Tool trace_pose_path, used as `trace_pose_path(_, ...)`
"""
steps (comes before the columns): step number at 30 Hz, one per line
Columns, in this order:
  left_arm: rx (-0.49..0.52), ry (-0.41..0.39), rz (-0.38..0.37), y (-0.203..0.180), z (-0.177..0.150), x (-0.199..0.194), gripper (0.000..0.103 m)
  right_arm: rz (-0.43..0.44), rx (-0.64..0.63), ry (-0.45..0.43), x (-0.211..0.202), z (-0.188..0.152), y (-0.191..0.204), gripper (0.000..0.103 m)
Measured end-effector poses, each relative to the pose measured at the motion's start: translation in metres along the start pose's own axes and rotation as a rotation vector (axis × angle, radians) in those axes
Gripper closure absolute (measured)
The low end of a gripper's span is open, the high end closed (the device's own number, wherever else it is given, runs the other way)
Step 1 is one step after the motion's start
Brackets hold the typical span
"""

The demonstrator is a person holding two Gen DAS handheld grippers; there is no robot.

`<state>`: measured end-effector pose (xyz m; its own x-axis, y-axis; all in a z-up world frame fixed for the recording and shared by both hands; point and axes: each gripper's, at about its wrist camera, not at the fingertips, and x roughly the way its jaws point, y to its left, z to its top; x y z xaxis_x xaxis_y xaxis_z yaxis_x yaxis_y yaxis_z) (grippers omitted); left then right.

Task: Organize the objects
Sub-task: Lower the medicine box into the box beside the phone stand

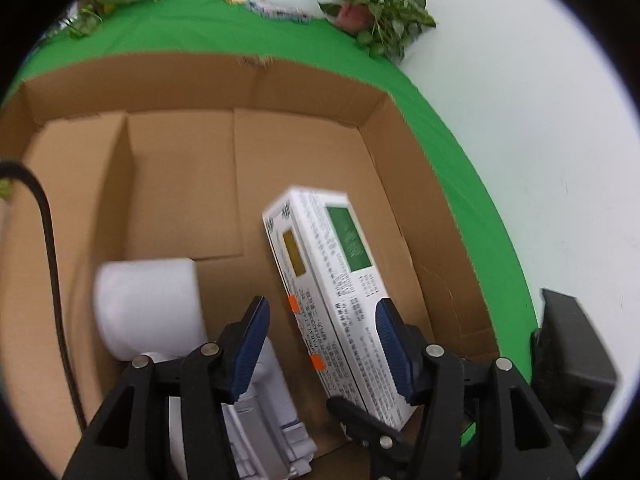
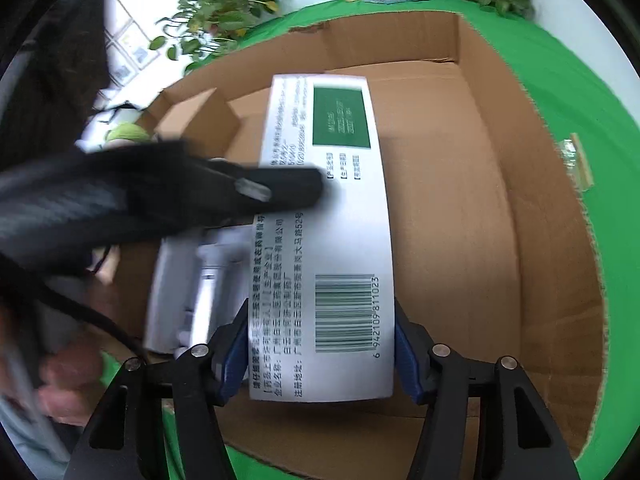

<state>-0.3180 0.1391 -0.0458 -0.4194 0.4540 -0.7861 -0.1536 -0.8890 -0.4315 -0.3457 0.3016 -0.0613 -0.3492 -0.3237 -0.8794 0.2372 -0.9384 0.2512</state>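
A white medicine box [image 2: 324,240] with a green panel and a barcode is held inside the open cardboard box [image 2: 520,200]. My right gripper [image 2: 320,344] is shut on its near end, one blue pad on each side. The same medicine box [image 1: 340,292] shows in the left wrist view, tilted over the cardboard box floor [image 1: 180,184]. My left gripper [image 1: 320,340] is open above the carton, beside the medicine box, holding nothing. A white roll [image 1: 148,308] and a white and grey plastic item [image 1: 264,420] lie in the carton's near left part.
The carton stands on a green cloth [image 1: 460,160]. Potted plants [image 1: 372,8] stand at the far edge. A small packet [image 2: 576,164] lies on the cloth right of the carton. A smaller cardboard box [image 2: 196,116] sits at the carton's far left.
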Motion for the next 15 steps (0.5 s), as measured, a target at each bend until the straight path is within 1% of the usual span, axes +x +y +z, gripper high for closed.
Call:
trace_pose_path(2, 0.0, -0.035, -0.015, 0.001, -0.002, -0.015, 0.049, -0.012, -0.005, -0.004, -0.001, 0.0, 0.002, 0.045)
trace_pose_path(6, 0.016, -0.095, -0.001, 0.009, -0.009, -0.044, 0.049, -0.032, -0.023, 0.005, 0.002, 0.0, 0.012, 0.044)
trace_pose_path(9, 0.033, -0.123, 0.02, 0.011, -0.02, -0.06, 0.049, -0.048, -0.056, 0.024, 0.005, -0.002, 0.022, 0.04)
trace_pose_path(10, 0.037, -0.129, 0.03, 0.015, -0.009, -0.059, 0.049, -0.056, -0.064, 0.031, 0.005, -0.003, 0.025, 0.037)
trace_pose_path(11, 0.042, -0.136, 0.036, 0.027, -0.02, -0.063, 0.049, -0.063, -0.06, 0.038, 0.004, -0.004, 0.025, 0.037)
trace_pose_path(13, 0.047, -0.147, 0.047, 0.033, -0.029, -0.075, 0.049, -0.067, -0.052, 0.033, -0.001, -0.002, 0.026, 0.037)
trace_pose_path(15, 0.045, -0.157, 0.055, 0.037, -0.03, -0.083, 0.049, -0.054, -0.045, 0.019, -0.008, 0.0, 0.026, 0.037)
